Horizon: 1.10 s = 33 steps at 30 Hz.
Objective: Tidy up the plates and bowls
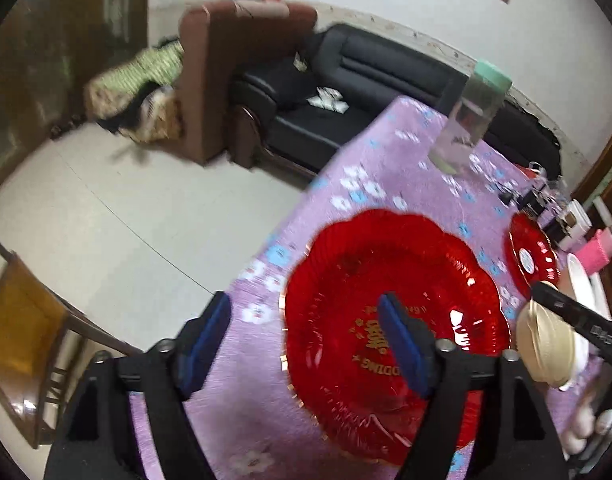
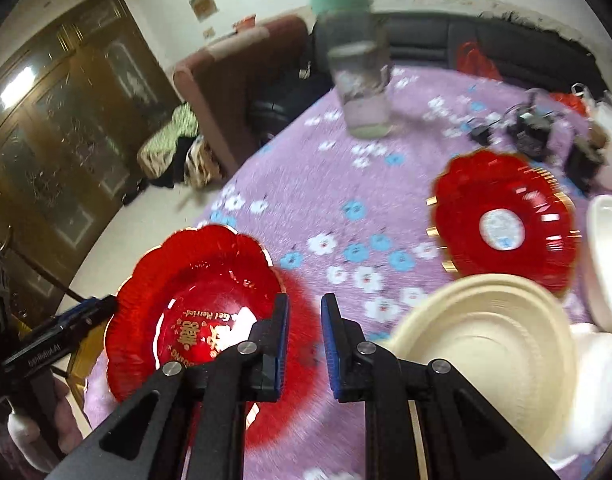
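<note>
Left wrist view: left gripper (image 1: 306, 344) spread wide over the large red scalloped plate (image 1: 386, 312), nothing between the pads, plate flat on the purple floral tablecloth (image 1: 406, 152) just ahead and below. Right wrist view: right gripper (image 2: 305, 344) with a narrow gap, pinching nothing, cream bowl (image 2: 486, 344) just to its right, smaller red plate (image 2: 506, 220) farther ahead to the right. Looks like a between-pickups step, large plate set down. Next likely: closing on a rim edge-on, then stacking like with like
</note>
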Each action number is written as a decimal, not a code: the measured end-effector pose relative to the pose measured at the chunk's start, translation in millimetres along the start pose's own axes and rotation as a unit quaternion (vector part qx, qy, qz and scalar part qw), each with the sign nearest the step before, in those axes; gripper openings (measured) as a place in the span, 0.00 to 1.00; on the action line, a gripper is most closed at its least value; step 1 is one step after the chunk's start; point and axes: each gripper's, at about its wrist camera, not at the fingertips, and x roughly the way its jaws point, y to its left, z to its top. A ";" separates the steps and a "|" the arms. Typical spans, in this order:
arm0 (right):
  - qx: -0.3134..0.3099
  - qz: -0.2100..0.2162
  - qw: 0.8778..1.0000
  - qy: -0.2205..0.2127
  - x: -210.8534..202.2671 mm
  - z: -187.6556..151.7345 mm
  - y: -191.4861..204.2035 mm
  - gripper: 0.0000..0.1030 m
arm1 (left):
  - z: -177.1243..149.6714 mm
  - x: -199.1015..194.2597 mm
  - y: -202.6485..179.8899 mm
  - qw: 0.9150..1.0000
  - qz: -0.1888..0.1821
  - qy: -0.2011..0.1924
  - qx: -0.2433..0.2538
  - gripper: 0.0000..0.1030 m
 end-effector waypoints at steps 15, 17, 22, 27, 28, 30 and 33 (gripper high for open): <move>0.094 -0.110 0.984 -0.107 -157.6 -75.1 -134.0 0.53 | -59.7 -63.5 -127.3 0.983 -0.107 0.004 0.145 0.89; 0.107 -0.108 0.983 -0.103 -157.2 -83.2 -146.8 0.53 | -67.5 -61.7 -144.5 0.981 -0.125 0.018 0.148 0.89; 0.109 -0.088 0.986 -0.089 -138.0 -83.1 -150.3 0.53 | -76.0 -51.8 -176.6 0.977 -0.154 0.062 0.135 0.89; 0.109 -0.059 0.988 -0.089 -127.8 -86.6 -152.2 0.53 | -60.0 -37.8 -189.8 0.981 -0.143 0.065 0.114 0.89; 0.111 -0.056 0.988 -0.092 -127.6 -88.7 -154.1 0.53 | -56.3 -35.6 -192.0 0.981 -0.141 0.067 0.112 0.89; 0.117 -0.059 0.987 -0.095 -129.1 -92.6 -161.6 0.53 | -52.0 -30.7 -196.2 0.981 -0.141 0.073 0.111 0.89; 0.128 -0.079 0.984 -0.098 -130.4 -99.5 -180.7 0.53 | -56.9 -26.8 -210.7 0.976 -0.158 0.078 0.129 0.89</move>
